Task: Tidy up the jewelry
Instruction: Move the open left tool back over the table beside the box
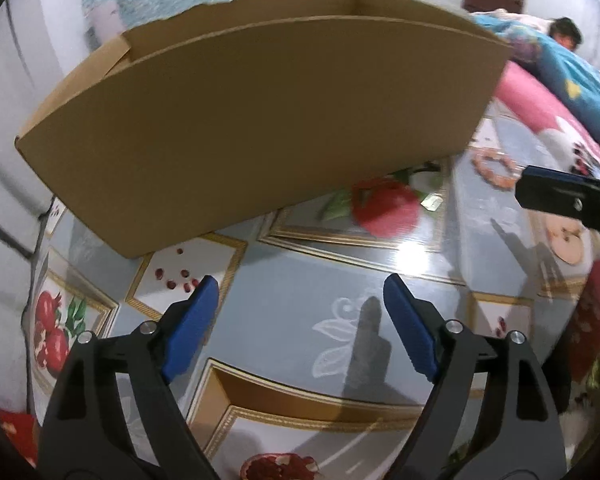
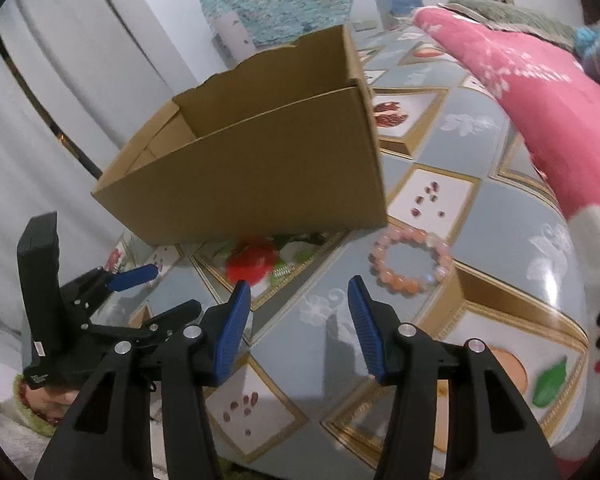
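The bead bracelet (image 2: 412, 262) is being seen just beyond the right gripper (image 2: 298, 292), slightly right. Both the right gripper and the left gripper (image 1: 298, 292) are being held wide, gripping nothing.

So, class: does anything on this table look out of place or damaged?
The cardboard box has a ragged, torn back rim. The pink bead bracelet lies loose on the tablecloth beside the box, not inside it.

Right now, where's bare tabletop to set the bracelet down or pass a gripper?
Free: the blue-grey stretch of tablecloth between the bead bracelet and the pink blanket, and the strip in front of both open grippers, left and right. Crowded: the cardboard box fills the far-left side, and the bracelet lies close to its corner.
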### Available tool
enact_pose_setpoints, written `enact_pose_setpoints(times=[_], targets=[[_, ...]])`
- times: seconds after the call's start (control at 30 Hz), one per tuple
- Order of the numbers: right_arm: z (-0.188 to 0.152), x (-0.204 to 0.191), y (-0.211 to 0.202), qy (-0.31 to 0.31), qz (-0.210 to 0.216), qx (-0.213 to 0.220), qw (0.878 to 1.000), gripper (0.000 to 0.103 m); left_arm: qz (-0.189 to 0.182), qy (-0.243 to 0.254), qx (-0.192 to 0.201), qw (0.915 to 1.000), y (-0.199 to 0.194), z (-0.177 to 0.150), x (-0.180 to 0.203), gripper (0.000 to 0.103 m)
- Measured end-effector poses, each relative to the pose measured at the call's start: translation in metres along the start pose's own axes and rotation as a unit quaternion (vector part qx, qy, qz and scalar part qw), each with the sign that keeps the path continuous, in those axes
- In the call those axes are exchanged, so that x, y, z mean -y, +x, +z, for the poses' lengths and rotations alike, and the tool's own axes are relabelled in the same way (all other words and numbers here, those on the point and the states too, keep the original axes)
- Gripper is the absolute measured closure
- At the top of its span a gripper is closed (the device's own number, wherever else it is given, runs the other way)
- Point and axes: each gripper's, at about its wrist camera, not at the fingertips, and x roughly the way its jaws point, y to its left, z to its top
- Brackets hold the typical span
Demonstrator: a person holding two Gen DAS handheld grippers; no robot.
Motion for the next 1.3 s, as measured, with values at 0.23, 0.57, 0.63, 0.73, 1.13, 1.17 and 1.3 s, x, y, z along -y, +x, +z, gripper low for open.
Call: enact_pose_setpoints(times=[0.23,0.57,0.63,0.73,1.13,1.17,1.3], targets=[[0.004,-0.009,0.014,-0.018,-0.014,-0.006,1.0,0.056,0.014,-0.033,-0.019,0.9992,0.008,0.003,-0.011,0.017],[0.008,-0.013,0.026,-0.022,-0.016,-0.017,0.999,0.058,0.014,-0.05,-0.024,0.9984,0.013,0.003,-0.025,0.011],[0.009,-0.013,0.028,-0.023,-0.016,-0.018,0.999,0.058,0.014,-0.052,-0.025,0.9982,0.013,0.001,-0.028,0.011],[0.009,-0.015,0.028,-0.025,-0.016,-0.018,0.999,0.058,0.015,-0.055,-0.026,0.998,0.015,-0.001,-0.031,0.009],[0.017,-0.003,0.026,0.005,0.004,-0.011,1.0,0.064,0.015,-0.054,-0.017,0.9983,0.02,-0.008,-0.025,0.008],[0.018,0.0,0.026,0.011,0.009,-0.013,1.0,0.066,0.015,-0.054,-0.015,0.9983,0.02,-0.009,-0.025,0.008],[0.022,-0.002,0.034,0.005,0.014,-0.022,1.0,0.072,0.014,-0.052,-0.01,0.9985,0.019,-0.014,-0.024,0.008]])
